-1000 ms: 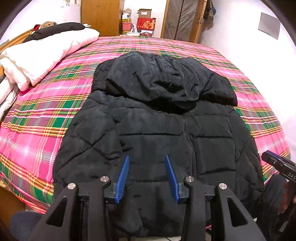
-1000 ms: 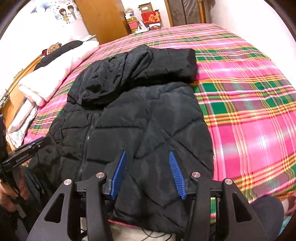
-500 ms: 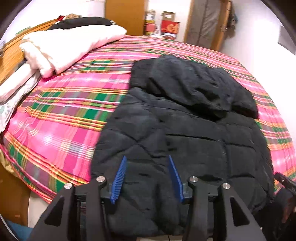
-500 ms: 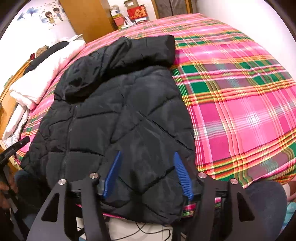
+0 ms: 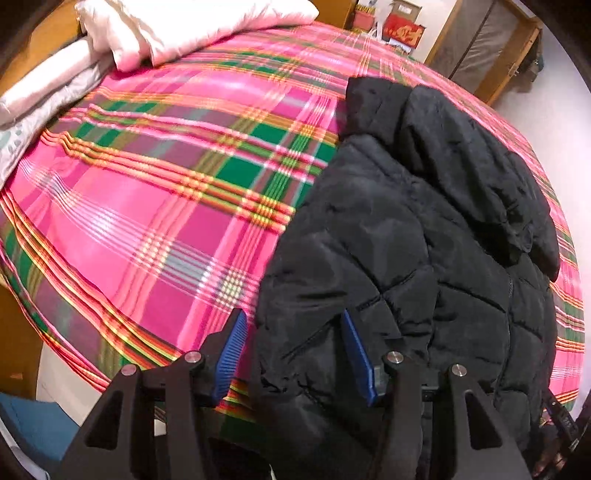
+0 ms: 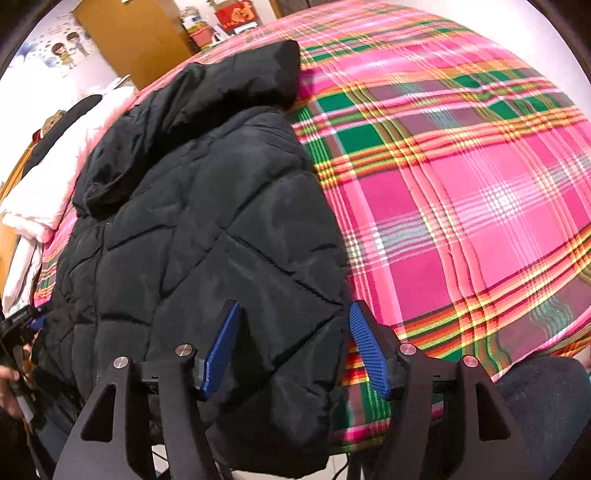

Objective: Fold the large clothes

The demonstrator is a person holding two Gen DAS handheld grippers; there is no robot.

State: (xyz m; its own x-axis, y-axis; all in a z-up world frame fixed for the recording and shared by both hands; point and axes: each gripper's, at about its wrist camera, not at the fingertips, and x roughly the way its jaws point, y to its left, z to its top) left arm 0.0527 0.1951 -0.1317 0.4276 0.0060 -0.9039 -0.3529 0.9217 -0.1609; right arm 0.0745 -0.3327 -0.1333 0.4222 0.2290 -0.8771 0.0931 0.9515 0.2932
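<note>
A black quilted puffer jacket (image 5: 406, 240) lies front-up on the bed, hood away from me, its hem hanging over the near edge. It also shows in the right wrist view (image 6: 192, 229). My left gripper (image 5: 291, 354) is open, its blue fingers either side of the jacket's left bottom corner. My right gripper (image 6: 295, 347) is open, its blue fingers either side of the jacket's right bottom corner. Neither gripper is closed on the fabric.
The bed has a pink, green and orange plaid cover (image 5: 166, 192), also in the right wrist view (image 6: 461, 184). White folded bedding (image 5: 155, 33) lies at the bed's far left. A wooden wardrobe (image 6: 136, 40) and red boxes (image 5: 404, 31) stand beyond the bed.
Both grippers have moved outward and closer to the jacket's hem: the left one to the left bottom corner, the right one to the right bottom corner. Both stay open.
</note>
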